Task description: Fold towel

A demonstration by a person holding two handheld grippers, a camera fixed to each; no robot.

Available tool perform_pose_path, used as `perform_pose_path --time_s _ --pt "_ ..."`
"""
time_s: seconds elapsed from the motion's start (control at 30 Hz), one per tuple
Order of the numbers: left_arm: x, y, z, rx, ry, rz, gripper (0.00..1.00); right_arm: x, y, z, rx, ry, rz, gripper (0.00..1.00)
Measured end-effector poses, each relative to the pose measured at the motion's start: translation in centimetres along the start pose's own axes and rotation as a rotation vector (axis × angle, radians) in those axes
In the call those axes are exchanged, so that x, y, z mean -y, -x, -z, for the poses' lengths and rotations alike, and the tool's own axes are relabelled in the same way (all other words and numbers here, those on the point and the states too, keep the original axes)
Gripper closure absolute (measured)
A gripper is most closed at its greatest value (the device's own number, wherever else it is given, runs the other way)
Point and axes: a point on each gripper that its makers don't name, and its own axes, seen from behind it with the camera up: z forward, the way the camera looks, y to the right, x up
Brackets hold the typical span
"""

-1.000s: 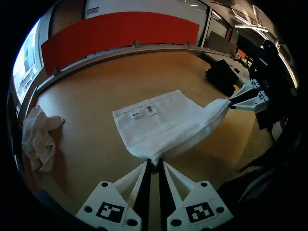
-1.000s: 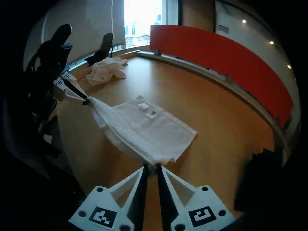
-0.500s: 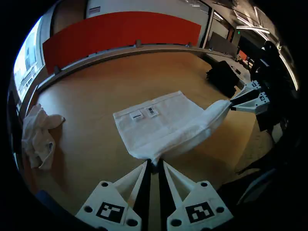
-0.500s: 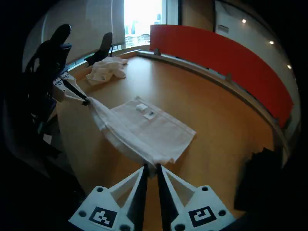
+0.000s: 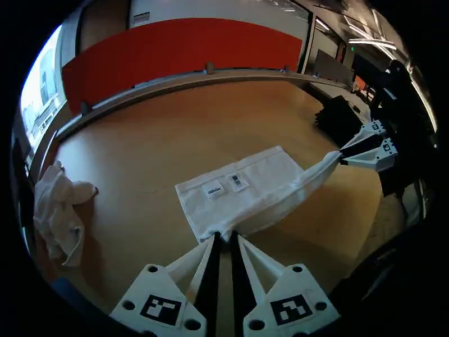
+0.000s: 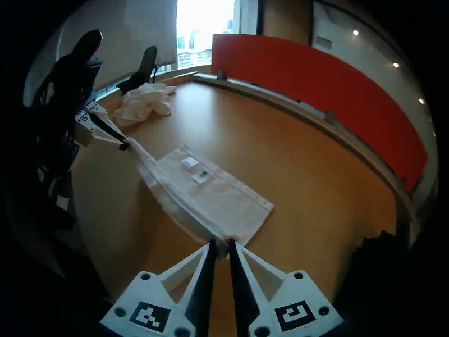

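Wooden table (image 5: 168,129), red partition (image 5: 179,48) behind, black chair (image 6: 147,59) near window (image 6: 205,22).

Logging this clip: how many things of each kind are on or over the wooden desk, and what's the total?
White cloths: 2 (flat white towel, crumpled white cloth)
White two-finger grippers: 2 (left gripper, right gripper), each pinching a corner of the towel
Dark pile, kind unclear: 1
Total: 5
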Motion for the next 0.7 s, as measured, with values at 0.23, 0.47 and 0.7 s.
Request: perform_pose_path --time_s 0.23,0.47,0.7 --pt "1.3 -1.4 -2.1 0.003 -0.010 0.014 0.87 -1.8 -0.9 -1.8 0.007 0.016 -0.005 0.83" --pt "1.8 -1.4 -3.8 0.023 -0.009 0.009 0.87 -2.7 -0.9 -3.2 0.017 0.016 -0.025 0.83" --pt "2.0 -0.8 -5.0 0.046 -0.004 0.006 0.87 -3.2 -0.3 -4.3 0.039 0.011 -0.037 0.83"
